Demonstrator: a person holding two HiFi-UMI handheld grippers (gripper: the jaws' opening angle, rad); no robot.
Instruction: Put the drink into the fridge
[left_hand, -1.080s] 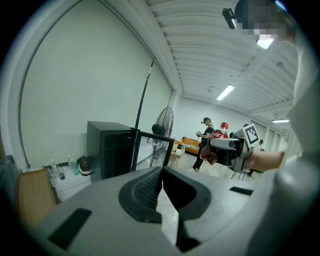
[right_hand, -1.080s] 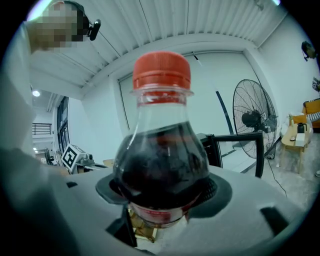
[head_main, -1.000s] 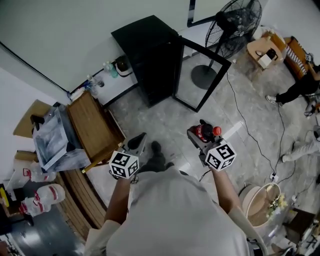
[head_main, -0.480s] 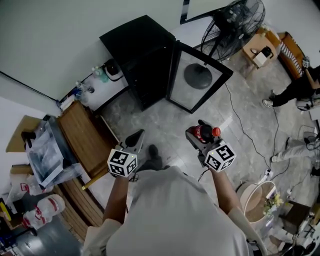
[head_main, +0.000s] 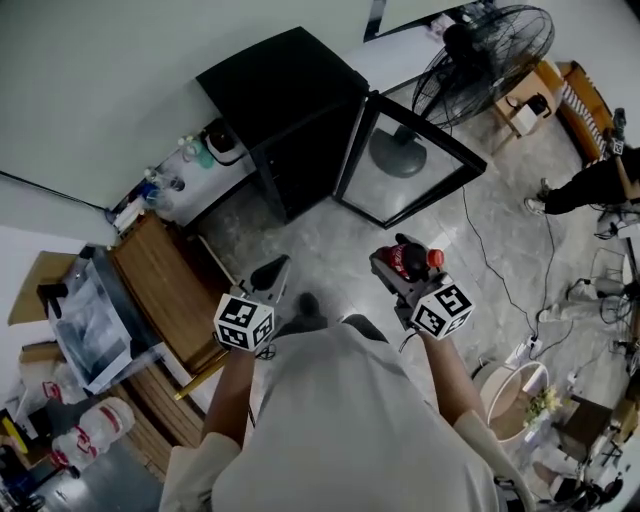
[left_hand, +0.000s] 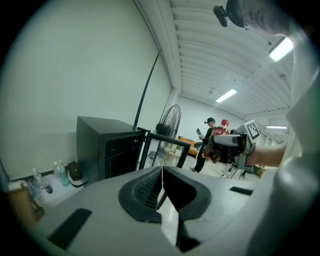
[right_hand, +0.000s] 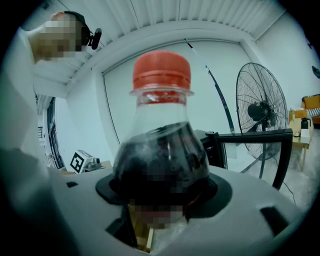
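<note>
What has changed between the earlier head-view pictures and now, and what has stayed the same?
The fridge looks larger in the head view, so the person seems to have stepped nearer. Nothing was taken or let go: the right gripper stays shut on the drink bottle, the left gripper stays empty, and the fridge door stays open.

Cluttered workshop-like test room, grey tiled floor (head_main: 335, 250), trailing black cables (head_main: 500, 268), black pedestal fan (head_main: 495, 45), wooden worktop (head_main: 165, 290), small black glass-door fridge (head_main: 285, 100)
</note>
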